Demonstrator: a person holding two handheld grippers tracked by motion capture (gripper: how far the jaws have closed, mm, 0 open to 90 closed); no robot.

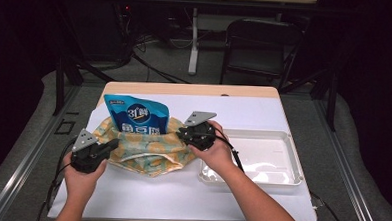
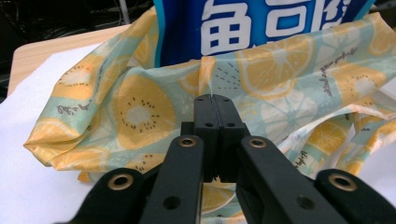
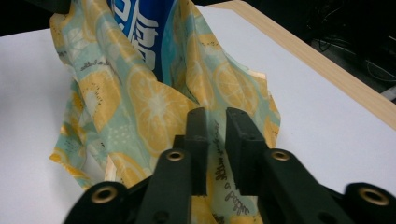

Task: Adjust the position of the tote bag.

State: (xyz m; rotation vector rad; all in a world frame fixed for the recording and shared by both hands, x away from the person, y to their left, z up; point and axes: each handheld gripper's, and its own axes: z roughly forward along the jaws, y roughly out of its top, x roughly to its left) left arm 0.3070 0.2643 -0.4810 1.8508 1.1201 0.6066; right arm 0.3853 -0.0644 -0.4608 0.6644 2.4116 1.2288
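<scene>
Fruit-print bag lies on the white surface, a blue snack pouch standing in its mouth. Left claw is pinched tight on the fabric rim; right claw, narrowly parted, straddles the opposite edge. Step looks like gripping both rims; next calls for lifting them together around the pouch.

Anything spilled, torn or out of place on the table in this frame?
Nothing stands out. The blue snack pouch stands upright inside the fruit-print bag, nothing spilled or torn. The left gripper is shut on the bag's fabric; the right gripper has fabric between its jaws. The white tray lies square beside it.
</scene>
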